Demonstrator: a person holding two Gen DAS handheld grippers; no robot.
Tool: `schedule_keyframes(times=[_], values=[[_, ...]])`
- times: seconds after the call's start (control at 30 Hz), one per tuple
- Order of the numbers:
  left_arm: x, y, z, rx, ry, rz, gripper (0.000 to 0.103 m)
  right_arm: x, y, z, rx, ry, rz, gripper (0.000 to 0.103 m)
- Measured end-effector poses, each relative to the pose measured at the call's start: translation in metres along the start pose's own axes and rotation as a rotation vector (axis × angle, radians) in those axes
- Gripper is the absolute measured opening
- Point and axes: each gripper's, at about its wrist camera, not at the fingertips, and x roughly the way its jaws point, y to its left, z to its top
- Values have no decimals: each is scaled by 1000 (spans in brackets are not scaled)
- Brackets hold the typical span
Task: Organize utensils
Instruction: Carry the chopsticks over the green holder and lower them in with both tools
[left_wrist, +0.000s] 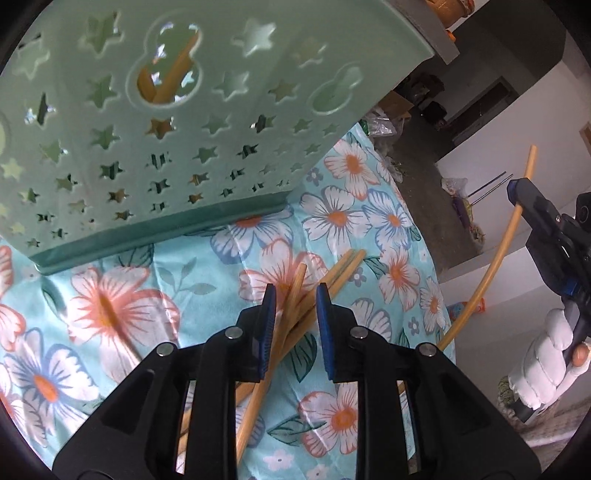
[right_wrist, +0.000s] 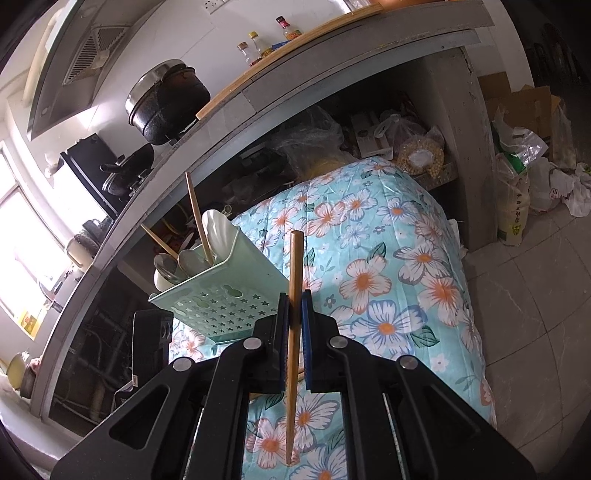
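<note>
A pale green utensil holder with star cut-outs stands on the floral cloth; chopsticks show through a hole. My left gripper is open just above several wooden chopsticks lying on the cloth, some between its fingers. My right gripper is shut on one wooden chopstick, held upright in the air. That gripper and chopstick also show in the left wrist view at the right. In the right wrist view the holder holds spoons and chopsticks.
A grey counter overhangs the cloth-covered surface, with a black pot and bottles on top. Bags and boxes stand on the tiled floor at right. The cloth's edge drops off to the right.
</note>
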Motion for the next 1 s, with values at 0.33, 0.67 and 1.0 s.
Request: schedule_keyframes(times=[0.33, 0.67, 1.0], values=[[3, 7, 0, -31, 3, -34, 10, 4, -3, 1, 14, 8, -6, 7], [-76, -7, 5, 4, -152, -29, 9, 0, 3, 0, 0, 0, -3, 7], [-197, -34, 5, 72, -423, 11, 7, -6, 11, -3, -19, -8, 7, 7]])
